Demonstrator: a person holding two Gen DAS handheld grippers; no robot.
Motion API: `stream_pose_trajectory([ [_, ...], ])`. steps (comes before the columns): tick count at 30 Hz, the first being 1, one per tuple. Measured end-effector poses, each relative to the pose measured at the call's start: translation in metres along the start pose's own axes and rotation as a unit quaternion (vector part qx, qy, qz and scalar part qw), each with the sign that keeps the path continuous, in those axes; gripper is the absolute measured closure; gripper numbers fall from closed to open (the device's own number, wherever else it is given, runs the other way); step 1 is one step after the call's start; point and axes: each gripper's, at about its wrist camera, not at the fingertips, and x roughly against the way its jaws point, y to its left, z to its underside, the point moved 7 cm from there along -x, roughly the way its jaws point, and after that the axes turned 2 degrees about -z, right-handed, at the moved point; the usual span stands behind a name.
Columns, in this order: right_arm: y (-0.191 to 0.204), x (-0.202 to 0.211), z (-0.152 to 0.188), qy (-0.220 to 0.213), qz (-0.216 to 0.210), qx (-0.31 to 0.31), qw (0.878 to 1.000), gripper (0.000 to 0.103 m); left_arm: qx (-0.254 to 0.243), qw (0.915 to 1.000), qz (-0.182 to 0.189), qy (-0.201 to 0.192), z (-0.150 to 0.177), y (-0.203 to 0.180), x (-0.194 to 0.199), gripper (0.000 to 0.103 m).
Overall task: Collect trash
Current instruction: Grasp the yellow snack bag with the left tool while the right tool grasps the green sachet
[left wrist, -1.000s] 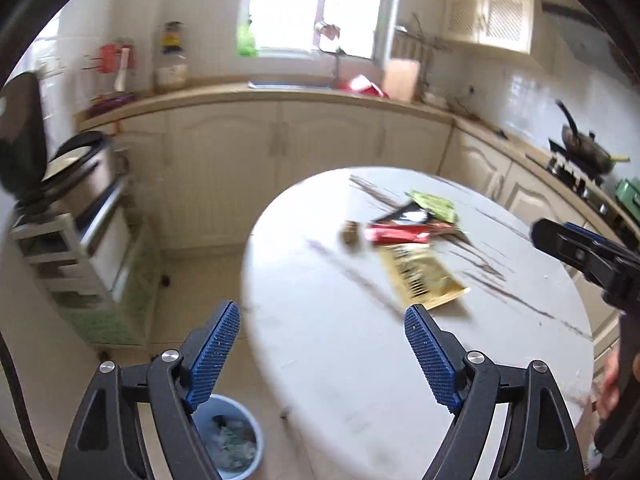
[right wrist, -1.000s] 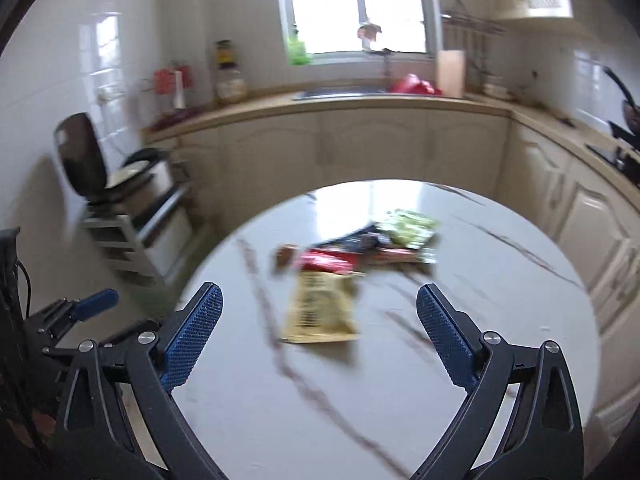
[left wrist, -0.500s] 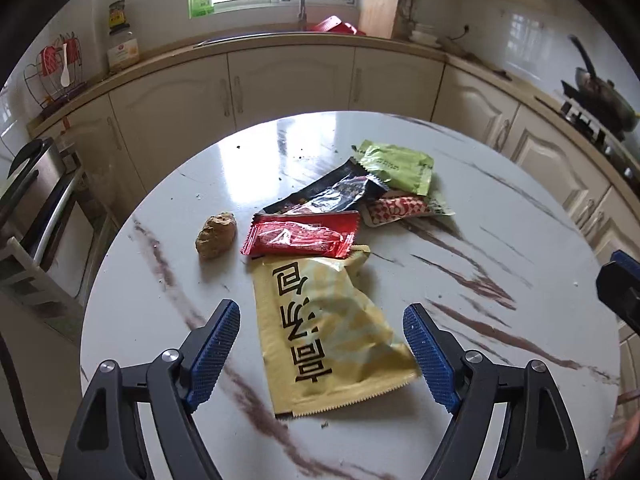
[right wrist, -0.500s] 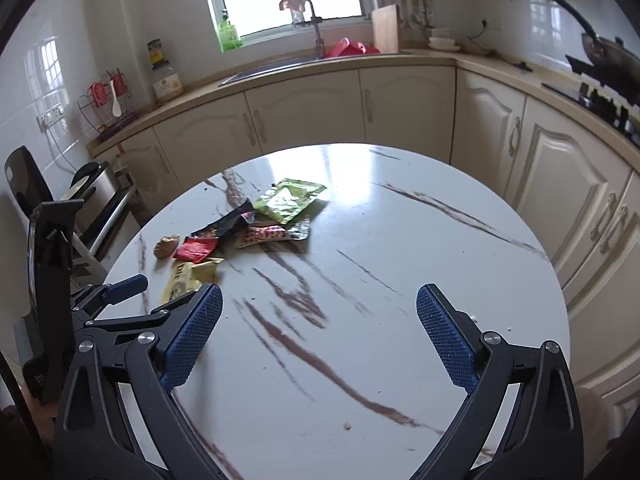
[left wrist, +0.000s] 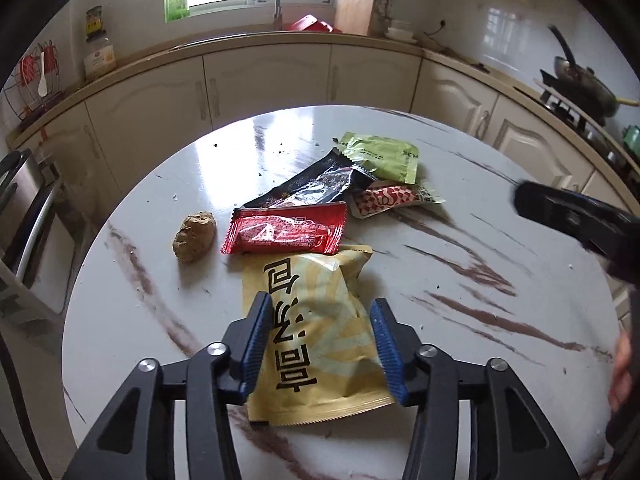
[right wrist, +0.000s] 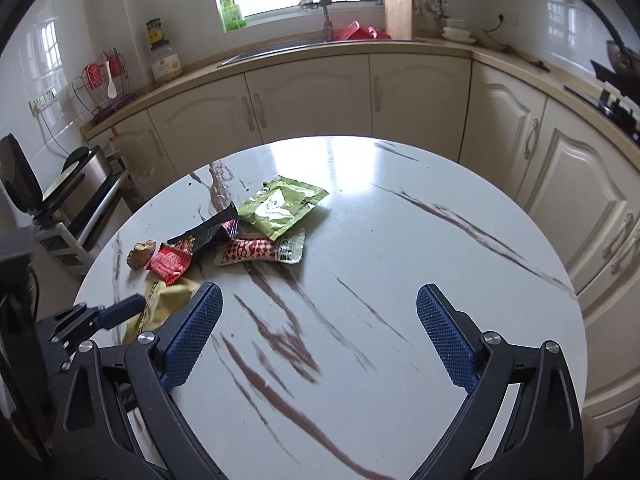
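Note:
Trash lies on the round marble table (left wrist: 460,240): a yellow snack bag (left wrist: 312,276), a red wrapper (left wrist: 284,232), a black wrapper (left wrist: 316,188), a green packet (left wrist: 380,154), a red-and-white sachet (left wrist: 384,200) and a brown lump (left wrist: 194,236). My left gripper (left wrist: 320,300) straddles the near half of the yellow bag. Its jaws are closing, with a blue pad at each side edge and no clear squeeze on the bag. My right gripper (right wrist: 320,290) hangs open and empty over bare table, to the right of the pile. The yellow bag (right wrist: 160,300) shows beside its left finger.
Cream cabinets (right wrist: 304,96) with a sink and window curve behind the table. A stove with a wok (left wrist: 584,80) is at the right. A metal rack with an appliance (right wrist: 84,184) stands at the left. A person's hand (left wrist: 622,364) shows at the right edge.
My left gripper came in over the table to the yellow bag, and its jaws narrowed around it in the last half second. The right gripper moved lower over the table, still open.

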Motion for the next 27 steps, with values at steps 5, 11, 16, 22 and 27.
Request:
stream_pose_trajectory([
  [5,0.004,-0.034,-0.022,0.02,-0.016,-0.001,1.0,0.005,0.0,0.9994,0.028,-0.02,0.009,0.011,0.026,0.081],
  [11,0.002,-0.085,-0.039,0.05,-0.013,-0.027,0.998,0.006,-0.004,0.9995,0.02,-0.023,0.031,0.033,0.043,0.086],
  [16,0.002,-0.119,-0.048,0.069,-0.046,-0.07,0.994,0.007,0.018,0.998,0.056,-0.021,0.039,0.045,0.05,0.088],
  [22,0.013,-0.132,-0.055,0.074,-0.013,-0.02,0.997,0.022,0.016,0.9983,0.05,-0.026,0.041,0.046,0.052,0.087],
  [27,0.021,-0.134,-0.054,0.071,-0.006,0.023,0.997,0.049,0.016,0.9983,0.049,-0.025,0.041,0.044,0.05,0.087],
])
